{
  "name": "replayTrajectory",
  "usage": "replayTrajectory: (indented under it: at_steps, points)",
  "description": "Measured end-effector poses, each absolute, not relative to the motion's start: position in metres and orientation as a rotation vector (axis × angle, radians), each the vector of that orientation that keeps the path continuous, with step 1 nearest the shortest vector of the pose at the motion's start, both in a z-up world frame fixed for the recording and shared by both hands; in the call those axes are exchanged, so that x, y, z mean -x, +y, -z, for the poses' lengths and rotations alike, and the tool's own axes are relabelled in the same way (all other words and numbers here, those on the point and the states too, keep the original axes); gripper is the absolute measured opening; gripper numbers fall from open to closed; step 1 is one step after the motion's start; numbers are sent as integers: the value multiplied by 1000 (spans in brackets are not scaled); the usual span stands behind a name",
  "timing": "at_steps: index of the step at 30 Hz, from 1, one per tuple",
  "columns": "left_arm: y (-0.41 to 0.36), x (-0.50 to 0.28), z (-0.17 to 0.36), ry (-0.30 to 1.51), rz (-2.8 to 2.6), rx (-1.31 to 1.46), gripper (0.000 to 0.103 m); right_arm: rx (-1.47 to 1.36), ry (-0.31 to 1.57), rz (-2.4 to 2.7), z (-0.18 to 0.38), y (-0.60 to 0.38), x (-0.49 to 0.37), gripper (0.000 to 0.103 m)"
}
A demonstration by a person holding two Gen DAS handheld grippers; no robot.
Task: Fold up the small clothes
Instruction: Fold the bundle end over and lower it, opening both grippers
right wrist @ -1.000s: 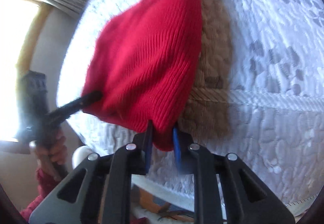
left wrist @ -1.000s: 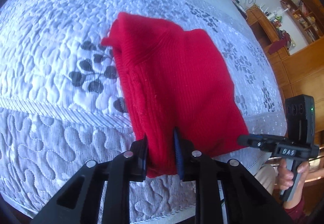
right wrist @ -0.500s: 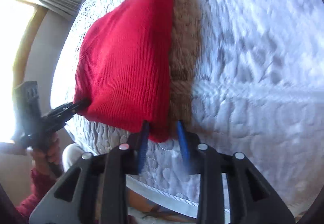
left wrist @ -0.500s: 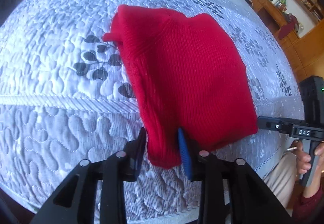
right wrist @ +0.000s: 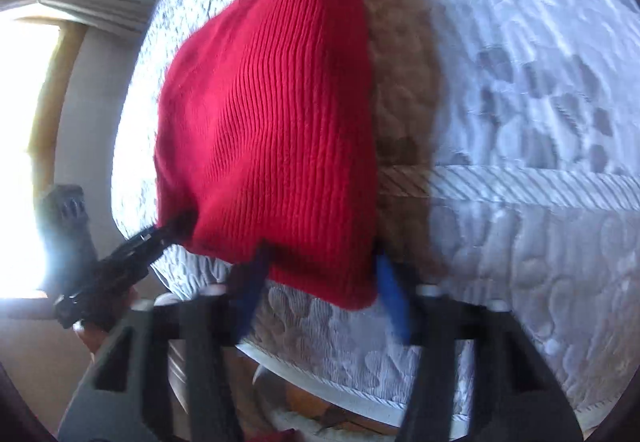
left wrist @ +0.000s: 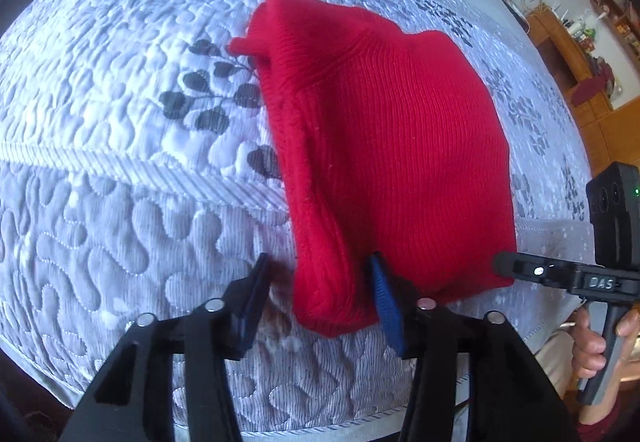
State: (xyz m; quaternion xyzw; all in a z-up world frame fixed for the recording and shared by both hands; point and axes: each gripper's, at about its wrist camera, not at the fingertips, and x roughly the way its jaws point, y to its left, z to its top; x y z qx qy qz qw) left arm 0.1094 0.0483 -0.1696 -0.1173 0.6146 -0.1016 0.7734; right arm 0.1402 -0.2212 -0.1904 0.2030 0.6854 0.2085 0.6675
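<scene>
Red ribbed-knit folded garment (left wrist: 384, 162) is sitting on the white quilted bedspread with grey leaf print (left wrist: 120, 162), close to the bed's near edge. It looks like a chunky rectangle from my left wrist cam, with a seam ridge running across the upper part and a little nub of fabric poking out at the top left corner. The near left corner bulges up thick, several layers deep.

My left gripper (left wrist: 316, 290) is released, jaws spread wide with that near corner lying between them; the blue pad sits right against the fabric, the black one stands apart from it. My right gripper (right wrist: 320, 278) is spread too, straddling the other near corner, though that cam is blurry so I can't tell if either pad actually touches the knit.

No containers anywhere in shot, just the bed.

Left cam gives me wooden shelving (left wrist: 592, 54) off in the room's far corner, plus the right gripper coming in from the side with a hand on its handle. Right cam shows stuff the left doesn't: a warm brownish shadow (right wrist: 400, 102) on the quilt beside the garment, and a blown-out bright window (right wrist: 24, 162).
</scene>
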Motion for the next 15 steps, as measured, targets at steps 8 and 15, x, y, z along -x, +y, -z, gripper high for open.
replayTrajectory:
  at_steps: [8, 15]
  points:
    - [33, -103, 180, 1313, 235, 143, 42, -305, 1572, -434, 195, -220, -134, 16]
    - [60, -124, 141, 1271, 230, 139, 55, -198, 1512, -495, 165, -212, -146, 49]
